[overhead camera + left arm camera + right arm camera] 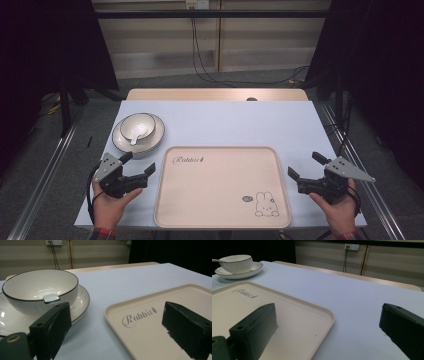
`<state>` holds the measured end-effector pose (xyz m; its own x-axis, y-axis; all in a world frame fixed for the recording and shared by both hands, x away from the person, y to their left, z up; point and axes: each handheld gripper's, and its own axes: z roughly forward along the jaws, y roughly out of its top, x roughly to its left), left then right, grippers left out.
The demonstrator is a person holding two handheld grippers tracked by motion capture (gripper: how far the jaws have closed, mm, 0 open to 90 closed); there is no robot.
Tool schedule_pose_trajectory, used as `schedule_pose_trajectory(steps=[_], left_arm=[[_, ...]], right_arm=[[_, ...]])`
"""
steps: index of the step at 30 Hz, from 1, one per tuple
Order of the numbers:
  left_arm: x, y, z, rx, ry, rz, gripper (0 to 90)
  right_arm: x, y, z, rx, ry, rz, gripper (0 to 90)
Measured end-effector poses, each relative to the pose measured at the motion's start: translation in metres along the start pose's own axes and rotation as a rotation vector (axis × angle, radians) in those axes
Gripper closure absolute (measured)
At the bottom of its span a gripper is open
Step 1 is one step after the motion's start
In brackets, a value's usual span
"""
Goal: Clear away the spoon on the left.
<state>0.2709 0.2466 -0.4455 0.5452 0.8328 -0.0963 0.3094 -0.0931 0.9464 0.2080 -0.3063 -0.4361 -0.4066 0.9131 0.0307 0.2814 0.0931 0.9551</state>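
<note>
Both hand-held grippers rest at the near edge of the counter [220,120], one on each side of the cream tray [220,187]. The left hand-held gripper [137,166] has its jaws spread wide and holds nothing; the right hand-held gripper [306,165] is likewise wide open and empty. Nothing is in contact with either.

The nearest working items lie ahead of the left hand-held gripper: a white bowl [137,125] with a dark rim, seated in a matching plate [156,137] at the far-left part of the counter, just beyond the tray's far-left corner. A white spoon [135,136] lies inside the bowl, its handle end resting over the near rim, as the left gripper view confirms [51,298]. The tray is bare, apart from its printed lettering and rabbit drawing.

Assessment: the step in hand appears to be the approach of the left hand-held gripper to the stacked crockery, probably to shift it toward the tray. Recommended practice:

- Keep the jaws open during the approach, and close only when one jaw is inside the bowl's wall and the other outside.
- Grip the rim away from the spoon handle, so that the spoon is not levered out.
- Lift straight up before moving sideways; the glazed bowl may slide on the plate.
- Clear the tray's raised lip before lowering.

The right hand-held gripper is well apart from the crockery and could steady the tray.
</note>
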Motion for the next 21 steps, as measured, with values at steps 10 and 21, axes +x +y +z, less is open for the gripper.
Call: schedule_pose_trajectory(steps=[10, 21], left_arm=[[0.008, -0.004, 0.006, 0.02, 0.079, -0.011, 8.6], [0.021, -0.003, 0.007, 0.016, 0.148, -0.01, 9.5]], right_arm=[[0.001, -0.004, 0.001, 0.009, -0.009, -0.003, 1.6], [0.002, -0.004, 0.002, 0.013, -0.014, -0.006, 1.5]])
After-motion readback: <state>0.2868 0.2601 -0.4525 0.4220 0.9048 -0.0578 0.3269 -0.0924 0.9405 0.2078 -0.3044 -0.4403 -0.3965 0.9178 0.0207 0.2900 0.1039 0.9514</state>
